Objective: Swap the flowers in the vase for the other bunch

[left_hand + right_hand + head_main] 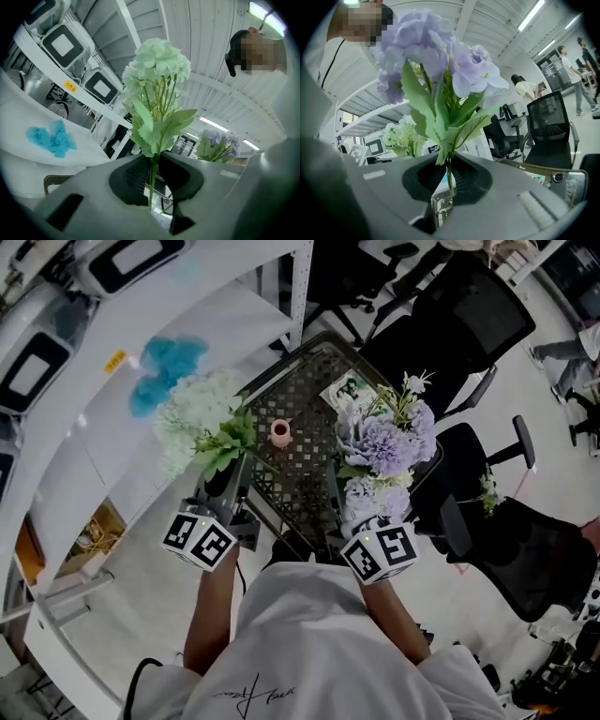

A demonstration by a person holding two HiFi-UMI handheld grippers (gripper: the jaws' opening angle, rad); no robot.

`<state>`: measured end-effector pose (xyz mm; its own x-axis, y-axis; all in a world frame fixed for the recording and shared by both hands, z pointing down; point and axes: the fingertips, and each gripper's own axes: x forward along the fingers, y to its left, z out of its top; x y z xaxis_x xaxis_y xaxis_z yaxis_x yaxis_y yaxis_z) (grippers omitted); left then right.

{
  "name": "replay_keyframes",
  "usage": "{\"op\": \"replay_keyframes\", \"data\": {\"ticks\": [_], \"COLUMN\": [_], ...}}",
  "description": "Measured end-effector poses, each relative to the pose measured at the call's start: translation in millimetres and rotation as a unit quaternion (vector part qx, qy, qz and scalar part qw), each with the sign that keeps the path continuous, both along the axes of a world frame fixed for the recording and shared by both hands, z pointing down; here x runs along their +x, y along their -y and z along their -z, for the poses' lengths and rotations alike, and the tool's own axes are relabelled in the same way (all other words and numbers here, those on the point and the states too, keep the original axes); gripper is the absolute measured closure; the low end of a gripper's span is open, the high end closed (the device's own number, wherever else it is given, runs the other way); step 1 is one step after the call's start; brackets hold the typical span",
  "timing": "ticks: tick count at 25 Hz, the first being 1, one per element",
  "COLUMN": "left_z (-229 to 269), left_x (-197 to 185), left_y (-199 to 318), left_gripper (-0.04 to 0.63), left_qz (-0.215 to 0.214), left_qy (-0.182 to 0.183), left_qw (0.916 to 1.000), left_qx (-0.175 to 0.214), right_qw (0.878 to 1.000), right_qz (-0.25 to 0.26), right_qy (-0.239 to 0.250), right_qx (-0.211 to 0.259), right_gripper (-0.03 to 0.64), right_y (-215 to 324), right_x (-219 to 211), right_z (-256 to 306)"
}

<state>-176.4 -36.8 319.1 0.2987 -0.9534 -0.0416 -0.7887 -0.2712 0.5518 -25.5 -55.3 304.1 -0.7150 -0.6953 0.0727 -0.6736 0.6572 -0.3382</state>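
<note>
Flowers are being pinched in both grippers: the left gripper [152, 187] is squeezing the thin stem of the pale green bunch [157, 70] between nearly closed jaws, and the right gripper [449, 183] is doing likewise with the purple bunch [436, 51]. Both bunches are hovering over the table [309, 479], either side of the empty pink vase [280, 433]. Those top-heavy heads could be twisting loose in so narrow a grip, or a stem could be tipping that small vase over.

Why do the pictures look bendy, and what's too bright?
Left gripper view: the wide lens bows the shelf, the corners go black, and the pale green bunch looks washed out. Right gripper view: same bending, and the ceiling light glares beside the purple bunch. Head view: sharp, evenly lit, edges curved.
</note>
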Motion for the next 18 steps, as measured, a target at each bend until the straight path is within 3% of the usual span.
{"op": "replay_keyframes", "data": {"ticks": [18], "left_z": [-11.7], "left_x": [2.1], "left_y": [24.7], "left_gripper": [0.532], "left_qz": [-0.010], "left_qy": [0.007], "left_qw": [0.9999], "left_qx": [-0.001], "right_qw": [1.000], "right_qz": [-0.007], "right_qy": [-0.021], "right_qx": [-0.005], "right_gripper": [0.577], "right_y": [-6.6], "right_x": [2.7], "right_z": [-0.1]}}
